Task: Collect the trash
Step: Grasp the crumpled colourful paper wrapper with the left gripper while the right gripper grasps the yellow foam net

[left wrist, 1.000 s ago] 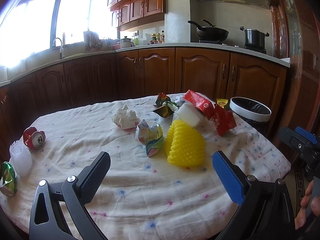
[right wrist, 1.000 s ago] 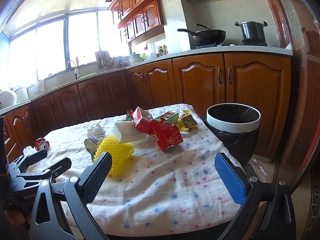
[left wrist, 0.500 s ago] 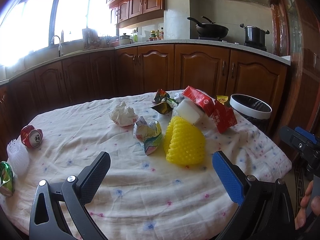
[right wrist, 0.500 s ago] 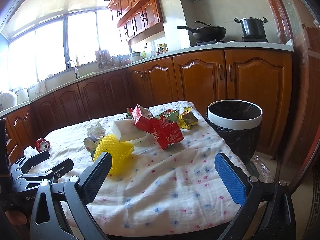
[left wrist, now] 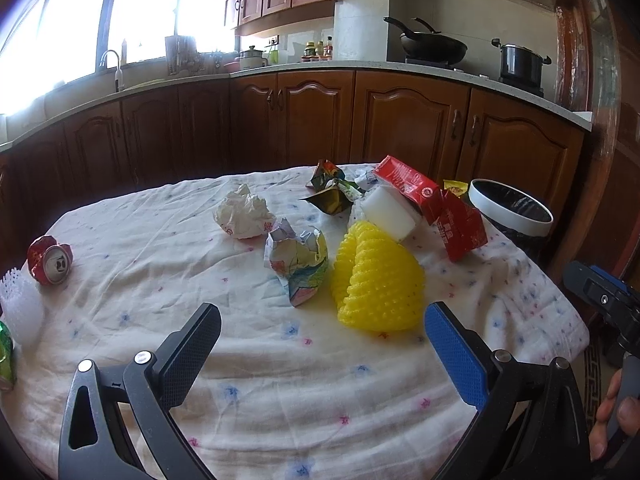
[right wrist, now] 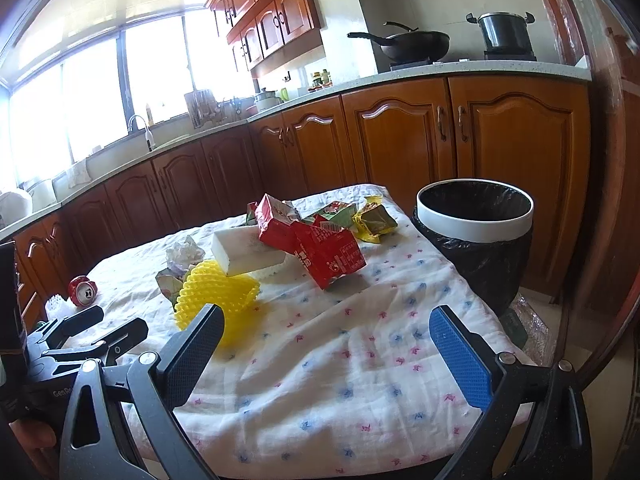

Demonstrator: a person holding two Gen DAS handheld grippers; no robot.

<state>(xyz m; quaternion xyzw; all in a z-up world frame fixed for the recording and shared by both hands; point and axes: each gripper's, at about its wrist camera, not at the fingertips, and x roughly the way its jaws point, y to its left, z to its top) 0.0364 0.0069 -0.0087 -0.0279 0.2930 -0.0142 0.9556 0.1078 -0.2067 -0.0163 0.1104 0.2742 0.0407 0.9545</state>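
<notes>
Trash lies on a table with a white flowered cloth [left wrist: 280, 380]: a yellow foam net [left wrist: 376, 280], a crumpled coloured paper [left wrist: 298, 262], a white paper wad [left wrist: 242, 214], a white foam block [left wrist: 388, 212], red cartons [left wrist: 440, 208], dark wrappers [left wrist: 332, 188] and a crushed red can [left wrist: 50, 258]. A white-rimmed bin with a black bag [right wrist: 476, 216] stands beside the table's right edge. My left gripper [left wrist: 320, 344] is open and empty, just short of the paper and net. My right gripper [right wrist: 326, 344] is open and empty over the cloth, before the red carton [right wrist: 328, 254].
A white brush-like piece [left wrist: 20, 312] and a green can [left wrist: 6, 356] sit at the table's left edge. Wooden kitchen cabinets and a counter with a wok and pot run behind. The left gripper shows in the right wrist view [right wrist: 84, 332].
Both grippers have moved slightly forward towards the trash, so the objects look a little nearer. Both stay open and empty.
</notes>
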